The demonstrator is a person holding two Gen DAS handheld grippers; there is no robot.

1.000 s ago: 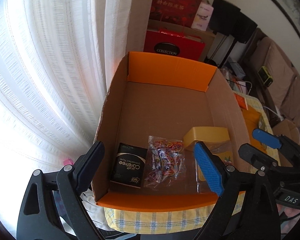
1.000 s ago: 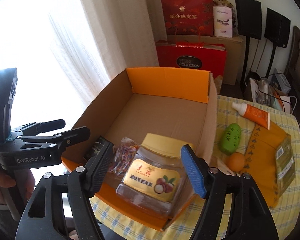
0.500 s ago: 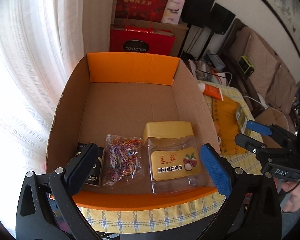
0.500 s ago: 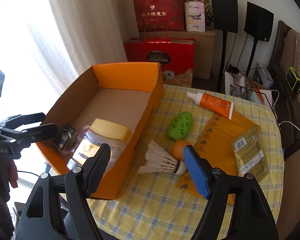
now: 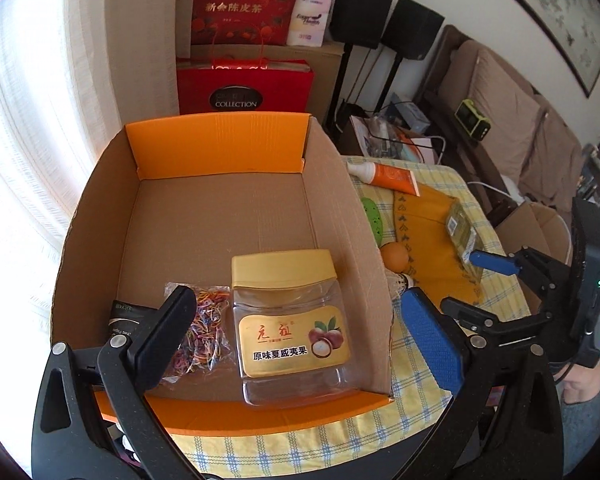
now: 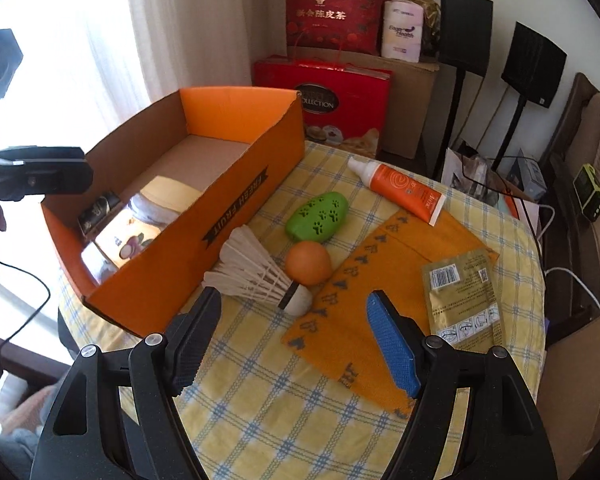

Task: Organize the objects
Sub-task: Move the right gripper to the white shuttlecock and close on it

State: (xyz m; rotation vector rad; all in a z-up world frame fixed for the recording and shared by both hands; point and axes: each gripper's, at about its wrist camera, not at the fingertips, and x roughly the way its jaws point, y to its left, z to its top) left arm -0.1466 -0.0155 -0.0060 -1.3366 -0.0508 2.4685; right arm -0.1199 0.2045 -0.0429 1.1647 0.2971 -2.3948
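So, left view: your left gripper (image 5: 296, 336) hangs over the near end of the box (image 5: 352, 200), jaws wide with nothing pinched; they have just been opening further. Inside sit the jar (image 5: 290, 324), the bag of rubber bands (image 5: 204, 334) and a small black packet (image 5: 120, 316), all on the box floor at the near end; the far half is bare. Right view: your right gripper (image 6: 292, 340) is also spread and empty, aimed down at the table (image 6: 260, 400) just short of the shuttlecock (image 6: 256, 272), which lies beside the box wall, touching or nearly touching the orange ball (image 6: 309, 262). The green toy (image 6: 318, 216), tube (image 6: 400, 188) and sachet (image 6: 464, 300) wait outside too. Looks like you're between placements, next pick pending. Straddle the shuttlecock's feather skirt lightly so you don't crush it, then carry it into the box.
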